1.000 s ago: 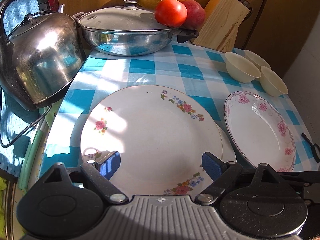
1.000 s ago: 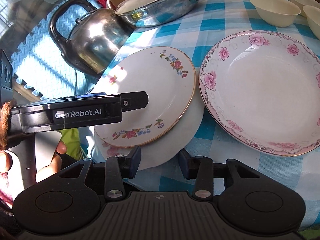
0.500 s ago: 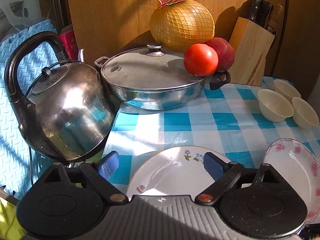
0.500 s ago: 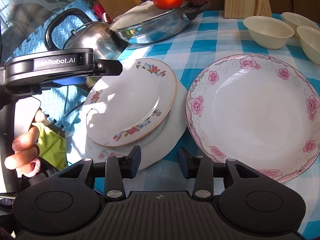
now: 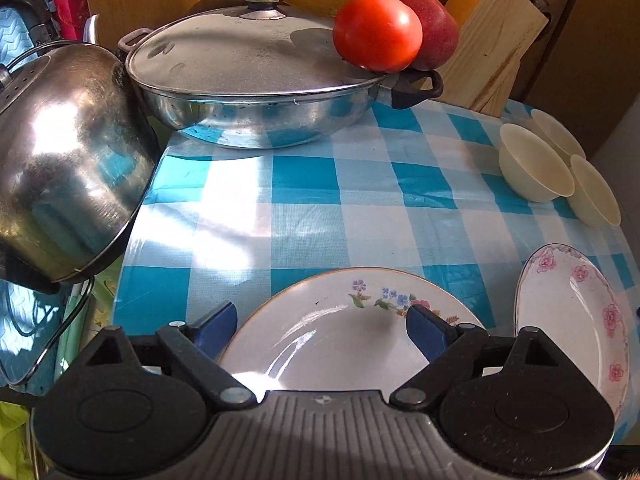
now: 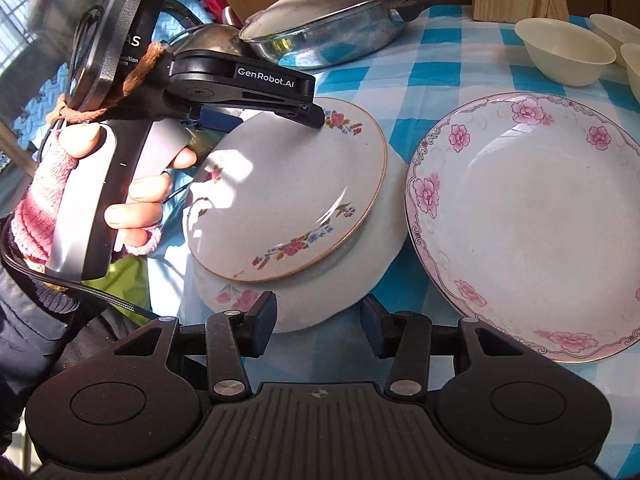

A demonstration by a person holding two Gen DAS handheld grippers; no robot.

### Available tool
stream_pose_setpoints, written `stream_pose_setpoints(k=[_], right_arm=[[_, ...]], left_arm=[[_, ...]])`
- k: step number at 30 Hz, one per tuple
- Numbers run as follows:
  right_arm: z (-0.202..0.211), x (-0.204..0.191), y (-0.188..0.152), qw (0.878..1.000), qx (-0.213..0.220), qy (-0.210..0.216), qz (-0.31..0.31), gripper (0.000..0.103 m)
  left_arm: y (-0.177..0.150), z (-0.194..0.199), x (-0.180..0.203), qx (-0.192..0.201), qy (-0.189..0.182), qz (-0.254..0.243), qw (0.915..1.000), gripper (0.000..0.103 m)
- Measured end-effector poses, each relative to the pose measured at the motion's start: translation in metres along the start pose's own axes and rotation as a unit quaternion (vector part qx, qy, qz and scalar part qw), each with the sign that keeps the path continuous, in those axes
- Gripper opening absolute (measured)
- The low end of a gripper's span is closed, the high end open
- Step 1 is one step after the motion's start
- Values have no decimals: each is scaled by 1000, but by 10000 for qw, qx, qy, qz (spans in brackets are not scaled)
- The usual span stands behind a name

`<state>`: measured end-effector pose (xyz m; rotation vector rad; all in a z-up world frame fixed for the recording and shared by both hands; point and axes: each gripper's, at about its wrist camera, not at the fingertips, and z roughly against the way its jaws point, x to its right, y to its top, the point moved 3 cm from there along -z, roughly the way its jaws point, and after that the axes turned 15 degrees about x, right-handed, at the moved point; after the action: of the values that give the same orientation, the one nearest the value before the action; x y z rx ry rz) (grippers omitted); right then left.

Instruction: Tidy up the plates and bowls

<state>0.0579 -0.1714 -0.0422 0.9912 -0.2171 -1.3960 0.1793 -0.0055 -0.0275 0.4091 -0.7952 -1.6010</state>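
A gold-rimmed white floral plate is seen stacked on a plain white plate, beside a pink-flowered deep plate; the left gripper is held over the stack.

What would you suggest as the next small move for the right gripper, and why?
Probably ease the right gripper forward onto the near rim of the plain white bottom plate. Its jaws are open and empty right before that rim, and the gold-rimmed floral plate already rests on it, while the left gripper hovers open above.
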Motion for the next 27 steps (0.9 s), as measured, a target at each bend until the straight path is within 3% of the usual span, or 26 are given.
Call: stream_pose_setpoints(k=[3,8,17,21,23,27], right_arm=[[1,1,1,10000,11,15,-33,56],[7,1,0,10000,66,-17,9,56],[67,36,3,9949,740,-137,-670,56],[97,58,6,9880,1205,-384,-886,58],[109,76,13,9800,1546,-718,-1026,59],[119,103,20,9674,1821,-1325,-1161,60]], left_arm=[[-4,6,1,-92,-218,158,9996,85],[5,26,11,607,409,-343,9967,85],[13,27,65,671,-182,-802,9944,85],[9,22,85,643,-277,-990,9926,86],[7,17,93,616,-257,-1068,9920,86],[5,9,101,614,-202,-1157,9912,86]])
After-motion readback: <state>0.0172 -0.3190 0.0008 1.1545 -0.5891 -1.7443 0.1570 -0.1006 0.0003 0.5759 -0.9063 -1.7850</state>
